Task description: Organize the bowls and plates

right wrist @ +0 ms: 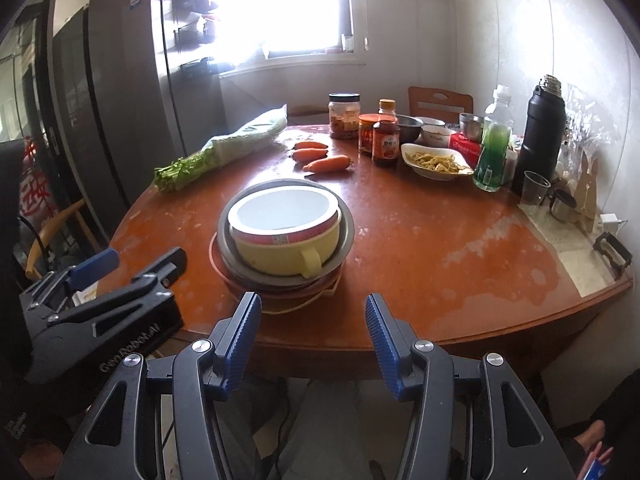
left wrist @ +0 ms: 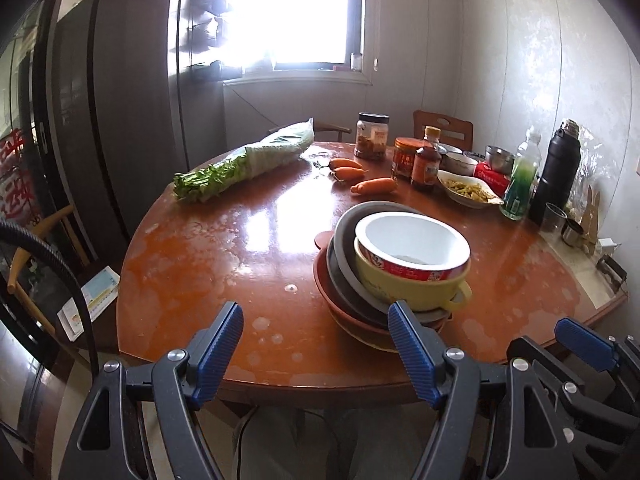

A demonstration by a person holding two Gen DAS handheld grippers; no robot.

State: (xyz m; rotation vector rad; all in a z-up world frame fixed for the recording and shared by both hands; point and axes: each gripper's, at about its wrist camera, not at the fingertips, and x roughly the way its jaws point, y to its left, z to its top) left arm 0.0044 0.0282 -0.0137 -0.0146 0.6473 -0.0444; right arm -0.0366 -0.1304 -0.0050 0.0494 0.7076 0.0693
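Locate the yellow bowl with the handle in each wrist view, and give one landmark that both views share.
Left wrist view: yellow bowl right of centre, nested in the stack, handle pointing lower right.
Right wrist view: yellow bowl just left of centre, handle facing the camera.
Shared landmark: three carrots beyond the stack.

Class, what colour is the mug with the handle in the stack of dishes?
Pale yellow mug; the right wrist view shows it best.

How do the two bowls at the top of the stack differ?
The white bowl has a red patterned band outside; the yellow bowl is plain. The yellow bowl has a side handle; the white bowl shows none. The white bowl sits nested inside the yellow bowl. Both stand upright and look empty.
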